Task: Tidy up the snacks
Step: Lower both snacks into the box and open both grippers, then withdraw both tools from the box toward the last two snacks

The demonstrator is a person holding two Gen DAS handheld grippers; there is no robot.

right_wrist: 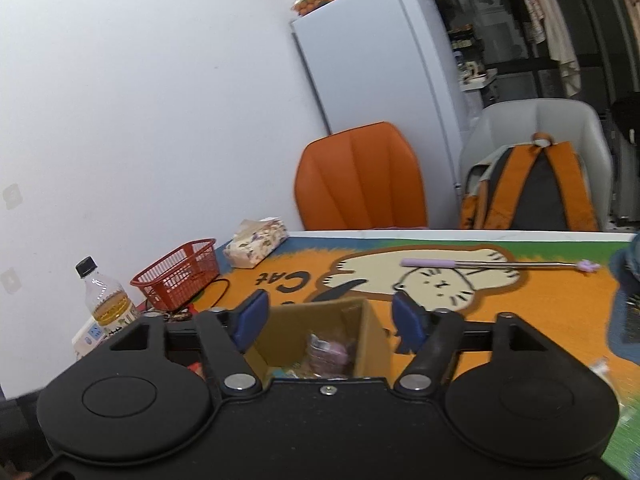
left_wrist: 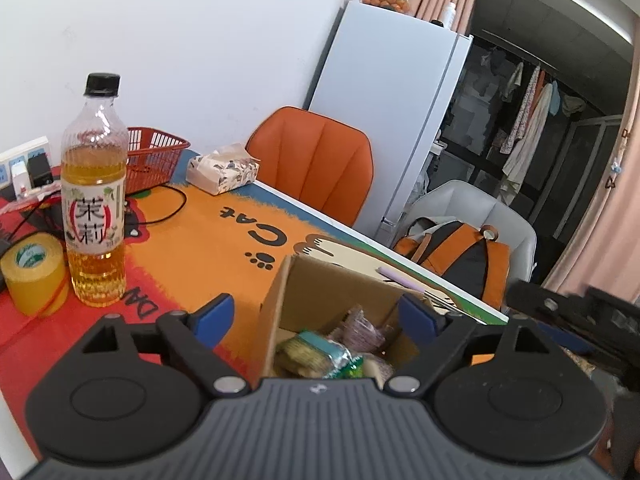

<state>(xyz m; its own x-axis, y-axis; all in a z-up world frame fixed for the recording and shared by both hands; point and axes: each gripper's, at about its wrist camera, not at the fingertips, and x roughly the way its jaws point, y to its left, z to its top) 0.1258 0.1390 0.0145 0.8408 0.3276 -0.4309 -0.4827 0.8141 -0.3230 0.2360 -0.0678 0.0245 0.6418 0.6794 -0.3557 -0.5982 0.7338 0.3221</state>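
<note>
Low in both frames an open-topped cardboard box (left_wrist: 320, 292) (right_wrist: 320, 322) of snack packets (left_wrist: 320, 354) (right_wrist: 326, 354) stands upright on the cat-print tablecloth (left_wrist: 208, 236) (right_wrist: 540, 308), straddled by the empty, spread left gripper (left_wrist: 318, 320) and right gripper (right_wrist: 332, 320), with a tea bottle (left_wrist: 94, 192) (right_wrist: 106, 300) at left.

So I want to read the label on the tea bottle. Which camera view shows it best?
The left wrist view: the tea bottle stands close, whole and upright, label facing the camera. In the right wrist view the bottle is far off at the left, its lower half hidden behind the right gripper.
</note>
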